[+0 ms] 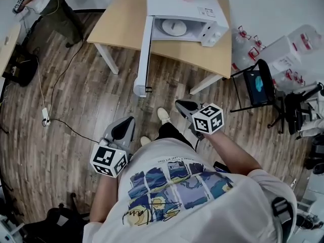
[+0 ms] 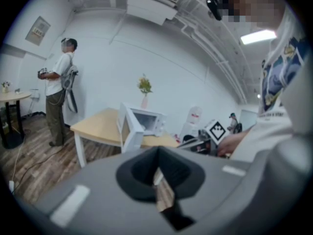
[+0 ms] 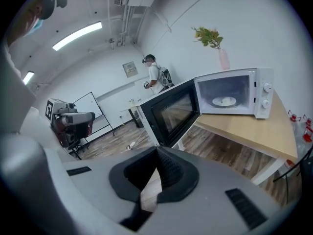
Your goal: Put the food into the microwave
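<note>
A white microwave (image 1: pixel 185 11) stands on a wooden table (image 1: pixel 121 19) with its door (image 1: pixel 144 49) swung wide open. Inside it lies a round white plate (image 1: pixel 175 27); I cannot tell whether food is on it. The same microwave (image 3: pixel 234 94) and plate (image 3: pixel 225 101) show at the right of the right gripper view, and the microwave (image 2: pixel 146 122) shows small in the left gripper view. My left gripper (image 1: pixel 123 129) and right gripper (image 1: pixel 185 107) hang close to my body, well short of the table. The left gripper (image 2: pixel 157 173) and the right gripper (image 3: pixel 157 173) are shut and hold nothing.
A black folding chair (image 1: pixel 258 85) and several water jugs (image 1: pixel 298 39) stand right of the table. A cable (image 1: pixel 61 120) runs over the wood floor at the left. Another person (image 2: pixel 58 92) stands beyond the table. A vase of flowers (image 3: pixel 222 58) sits on the microwave.
</note>
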Demonstrator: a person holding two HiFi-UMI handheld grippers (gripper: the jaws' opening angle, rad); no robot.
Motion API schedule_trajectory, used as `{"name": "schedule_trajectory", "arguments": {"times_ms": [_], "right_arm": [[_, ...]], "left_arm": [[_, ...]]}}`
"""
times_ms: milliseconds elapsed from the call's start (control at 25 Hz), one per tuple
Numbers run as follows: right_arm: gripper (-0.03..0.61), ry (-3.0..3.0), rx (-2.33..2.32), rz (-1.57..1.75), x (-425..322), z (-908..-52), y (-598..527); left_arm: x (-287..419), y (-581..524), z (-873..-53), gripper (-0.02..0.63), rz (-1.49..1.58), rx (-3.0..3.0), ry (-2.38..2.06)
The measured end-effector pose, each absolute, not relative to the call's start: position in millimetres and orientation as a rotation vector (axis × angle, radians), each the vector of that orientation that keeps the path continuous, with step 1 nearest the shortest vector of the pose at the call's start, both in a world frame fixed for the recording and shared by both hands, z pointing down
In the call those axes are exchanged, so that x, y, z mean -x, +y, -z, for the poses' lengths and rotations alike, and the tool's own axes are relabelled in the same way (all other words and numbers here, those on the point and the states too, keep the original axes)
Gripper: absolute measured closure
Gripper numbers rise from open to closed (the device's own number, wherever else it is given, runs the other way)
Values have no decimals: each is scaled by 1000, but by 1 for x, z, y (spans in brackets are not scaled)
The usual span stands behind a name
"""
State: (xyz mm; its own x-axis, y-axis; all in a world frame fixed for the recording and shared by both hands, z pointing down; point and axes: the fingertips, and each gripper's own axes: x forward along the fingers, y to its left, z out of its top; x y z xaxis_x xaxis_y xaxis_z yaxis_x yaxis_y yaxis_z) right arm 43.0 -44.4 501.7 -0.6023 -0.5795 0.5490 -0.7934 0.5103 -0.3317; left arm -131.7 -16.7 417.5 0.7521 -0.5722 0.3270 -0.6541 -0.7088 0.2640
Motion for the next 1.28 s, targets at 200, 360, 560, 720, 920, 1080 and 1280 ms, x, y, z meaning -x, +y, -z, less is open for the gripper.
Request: {"name": "schedule_trajectory", "arguments": {"times_ms": [200, 360, 560, 720, 920, 1080, 1280], "right_arm": [[572, -2413, -1136, -747, -32, -489, -38], [572, -2429, -1125, -744, -25, -482, -35], [572, -2442, -1089, -746, -12, -481, -27], [572, -2449, -1066, -733, -4, -481, -21], [572, -2453, -1058, -732, 0, -481, -17], [572, -2451, -1054, -737, 1, -483, -15], [572, -2445, -1056, -736, 1, -486, -17]], "left_arm": [[139, -10, -417, 604, -309, -2595, -940], [143, -6, -416, 604, -303, -2599, -939], [153, 0, -417, 604, -295, -2589, -965], [160, 9, -420, 604, -290, -2576, -981], [166, 16, -424, 604, -290, -2563, -992], [169, 15, -425, 604, -290, -2560, -998], [171, 10, -430, 604, -290, -2552, -999]]}}
